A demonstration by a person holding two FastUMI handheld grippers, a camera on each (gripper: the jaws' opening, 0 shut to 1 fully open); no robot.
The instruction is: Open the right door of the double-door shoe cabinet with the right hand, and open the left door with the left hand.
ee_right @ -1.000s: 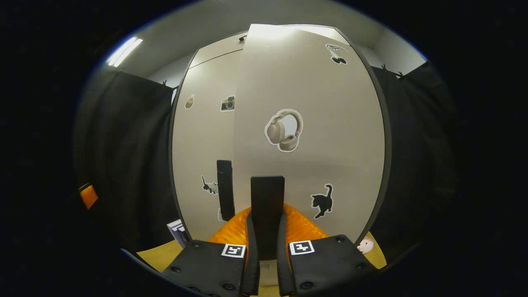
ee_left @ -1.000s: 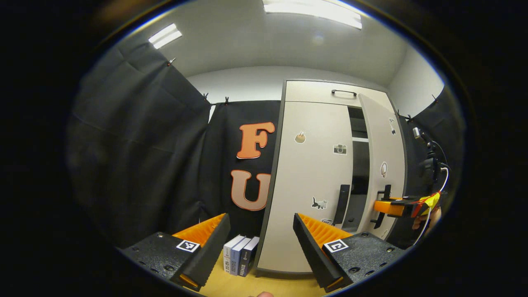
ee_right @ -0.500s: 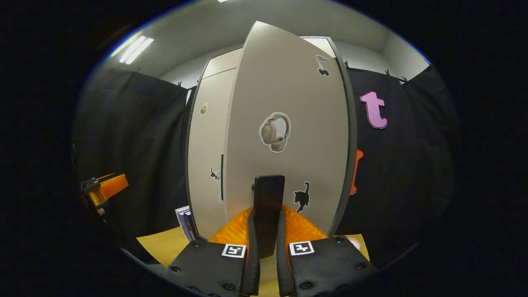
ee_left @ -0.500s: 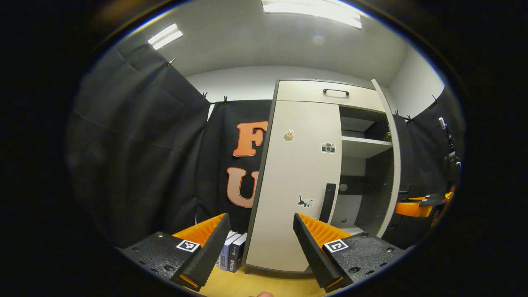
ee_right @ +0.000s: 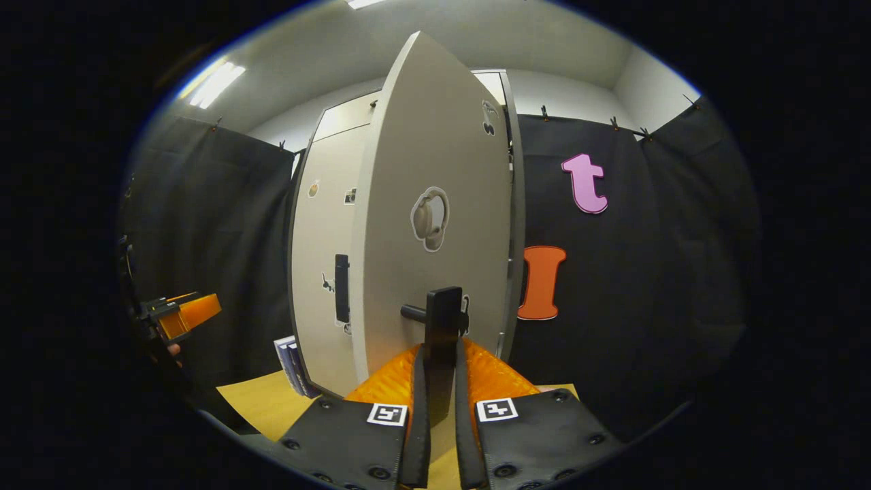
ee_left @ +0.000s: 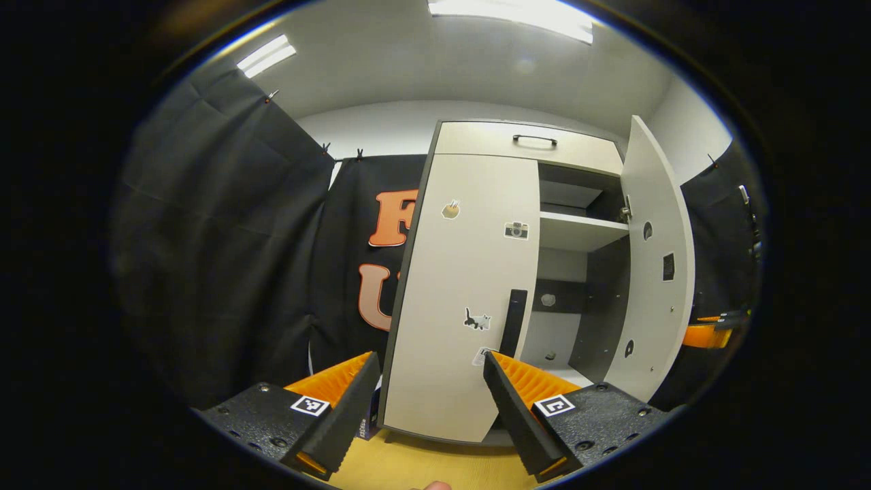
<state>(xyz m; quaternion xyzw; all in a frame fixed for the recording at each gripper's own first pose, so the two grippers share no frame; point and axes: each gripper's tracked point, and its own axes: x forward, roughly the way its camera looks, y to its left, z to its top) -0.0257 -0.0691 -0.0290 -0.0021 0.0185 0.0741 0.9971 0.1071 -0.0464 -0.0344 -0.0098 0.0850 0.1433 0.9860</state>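
Observation:
The beige shoe cabinet (ee_left: 527, 139) stands ahead with its right door (ee_left: 653, 272) swung wide, showing a shelf (ee_left: 578, 231) and dark interior. Its left door (ee_left: 463, 286) is closed flat, its black bar handle (ee_left: 514, 323) just beyond my left gripper (ee_left: 429, 401), which is open and holds nothing. In the right gripper view, my right gripper (ee_right: 439, 401) is shut on the right door's black handle (ee_right: 442, 316), and the right door (ee_right: 435, 204) is seen nearly edge-on. The left gripper (ee_right: 180, 314) shows far left there, and the right gripper (ee_left: 708, 333) shows at the far right of the left gripper view.
Several upright books (ee_right: 292, 364) stand on the yellow wooden floor (ee_right: 265, 405) by the cabinet's left foot. Black cloth walls (ee_left: 224, 258) close in the booth on both sides. A top drawer with a black handle (ee_left: 534, 139) sits above the doors.
The right door has swung from ajar to wide open, pulled by my right gripper shut on its handle. My left gripper has come nearer the left door's handle, still open.

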